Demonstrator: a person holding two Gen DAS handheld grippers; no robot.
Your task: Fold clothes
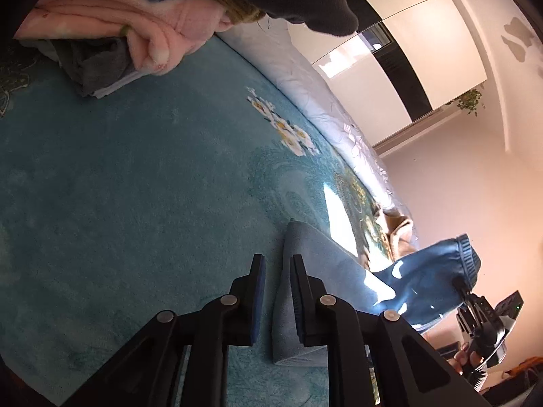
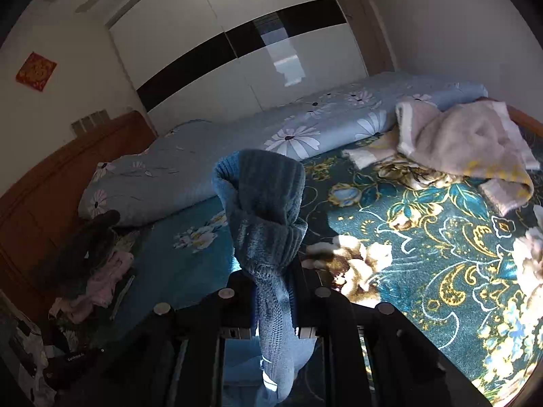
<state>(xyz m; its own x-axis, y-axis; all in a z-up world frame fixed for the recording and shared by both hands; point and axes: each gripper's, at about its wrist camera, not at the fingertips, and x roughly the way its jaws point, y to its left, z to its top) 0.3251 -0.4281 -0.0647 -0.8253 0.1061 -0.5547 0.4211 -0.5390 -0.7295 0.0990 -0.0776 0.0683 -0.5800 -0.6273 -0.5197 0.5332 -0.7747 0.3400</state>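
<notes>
A blue knit sweater [image 1: 325,271] lies partly folded on the teal floral blanket [image 1: 135,186]. My left gripper [image 1: 276,264] hovers open just over the sweater's left edge, its right finger above the cloth. One end of the sweater is lifted off the bed to the right, where my right gripper [image 1: 463,288] is shut on it near the ribbed cuff. In the right wrist view the right gripper [image 2: 273,279] pinches the blue sweater [image 2: 261,210], and the ribbed cuff curls upward in front of the camera.
A stack of pink and grey clothes [image 1: 112,34] sits at the blanket's far corner, also seen as a clothes pile [image 2: 98,271] by the wooden headboard [image 2: 51,183]. A rolled flowered quilt [image 2: 237,142] runs along the far side. A pale fleece garment [image 2: 468,146] lies crumpled at the right.
</notes>
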